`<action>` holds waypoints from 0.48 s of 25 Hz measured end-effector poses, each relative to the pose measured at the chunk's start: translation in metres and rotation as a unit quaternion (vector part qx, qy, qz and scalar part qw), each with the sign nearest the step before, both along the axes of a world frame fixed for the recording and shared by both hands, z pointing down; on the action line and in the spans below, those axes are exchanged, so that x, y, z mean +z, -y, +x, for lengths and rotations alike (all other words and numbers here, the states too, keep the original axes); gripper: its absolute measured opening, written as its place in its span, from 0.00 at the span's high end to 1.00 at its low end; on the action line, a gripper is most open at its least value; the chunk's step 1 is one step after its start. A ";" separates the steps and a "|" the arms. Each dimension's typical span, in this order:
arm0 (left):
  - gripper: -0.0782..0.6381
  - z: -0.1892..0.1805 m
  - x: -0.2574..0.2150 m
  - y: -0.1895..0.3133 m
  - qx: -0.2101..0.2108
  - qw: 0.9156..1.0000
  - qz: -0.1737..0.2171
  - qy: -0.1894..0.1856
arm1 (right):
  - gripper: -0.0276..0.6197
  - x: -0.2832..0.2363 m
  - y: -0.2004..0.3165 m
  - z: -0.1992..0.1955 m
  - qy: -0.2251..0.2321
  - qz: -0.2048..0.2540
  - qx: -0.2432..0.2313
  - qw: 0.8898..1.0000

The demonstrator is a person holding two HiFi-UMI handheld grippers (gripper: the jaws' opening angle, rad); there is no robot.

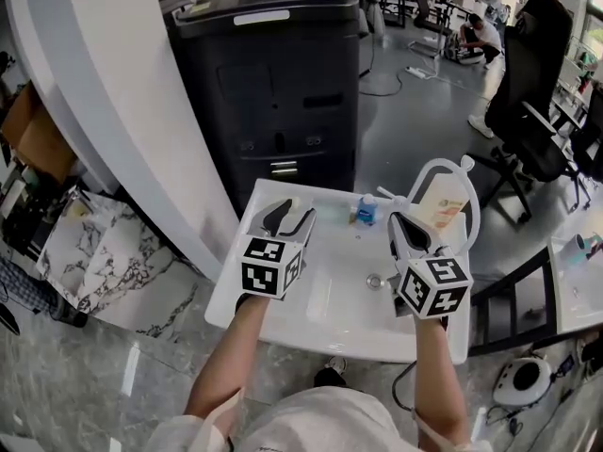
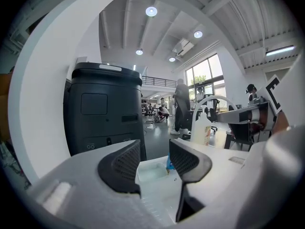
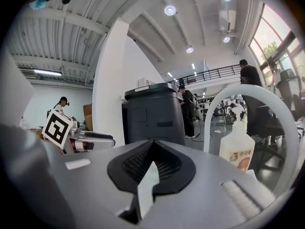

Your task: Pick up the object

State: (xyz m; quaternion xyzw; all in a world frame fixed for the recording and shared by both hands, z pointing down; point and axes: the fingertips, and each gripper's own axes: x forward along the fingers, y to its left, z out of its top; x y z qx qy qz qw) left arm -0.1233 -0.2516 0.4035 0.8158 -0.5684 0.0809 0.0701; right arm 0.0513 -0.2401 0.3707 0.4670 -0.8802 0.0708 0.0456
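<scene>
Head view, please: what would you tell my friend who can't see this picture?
A person holds two grippers over a white sink: the left gripper open, the right gripper shut, both empty. A small blue thing and a pump bottle stand at the sink's far edge, with a big black machine behind.

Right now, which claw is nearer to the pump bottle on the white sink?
Right. The right claw is just left of the bottle; the left claw is farther left across the sink.
</scene>
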 end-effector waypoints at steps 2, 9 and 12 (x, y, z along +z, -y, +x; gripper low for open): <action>0.62 0.004 0.001 0.013 -0.001 1.000 -0.001 0.000 | 0.96 0.002 0.013 0.003 0.000 -0.002 0.000 1.000; 0.62 0.011 0.005 0.045 -0.008 1.000 -0.008 0.002 | 0.96 0.005 0.048 0.012 0.008 -0.006 -0.002 1.000; 0.62 0.011 0.005 0.057 -0.013 1.000 -0.009 0.005 | 0.96 0.005 0.062 0.011 0.010 -0.009 -0.009 1.000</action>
